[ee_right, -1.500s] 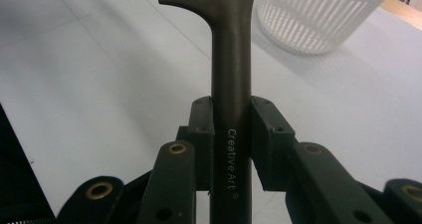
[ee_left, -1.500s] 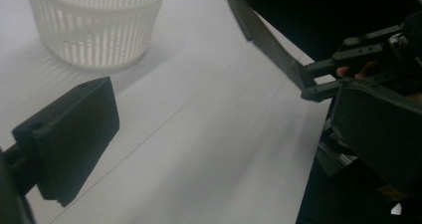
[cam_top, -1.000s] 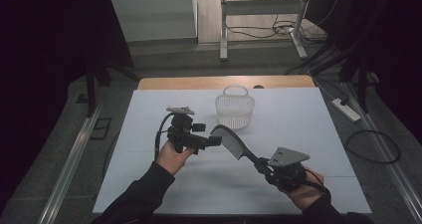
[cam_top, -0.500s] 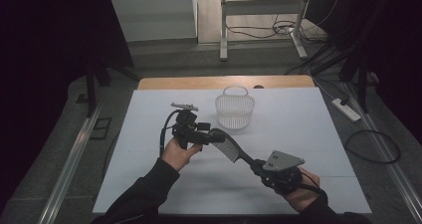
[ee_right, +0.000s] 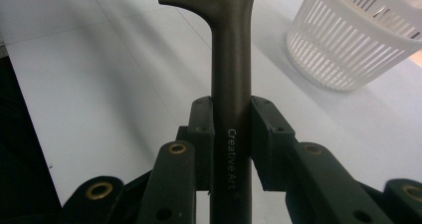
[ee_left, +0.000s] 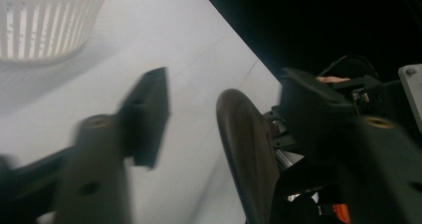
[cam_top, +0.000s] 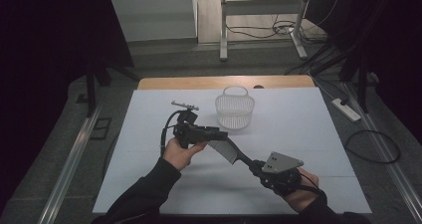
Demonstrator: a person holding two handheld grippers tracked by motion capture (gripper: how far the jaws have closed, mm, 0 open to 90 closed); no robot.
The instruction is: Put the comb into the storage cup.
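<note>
A dark wide-tooth comb hangs above the white table, held by its handle. My right gripper is shut on that handle, which reads "Creative Art" between the pads. My left gripper comes in from the left, its jaws on either side of the comb's head. Those jaws have just been closing. A gap still shows between the left pad and the comb, so the left gripper is open around it.
A white slatted basket with a handle stands empty on the white table sheet just beyond the grippers, also in the left gripper view and right gripper view. A wooden table edge runs behind it.
My left gripper has shifted slightly right onto the comb's head and its jaws have narrowed around it. The right gripper and comb have stayed almost in place.
</note>
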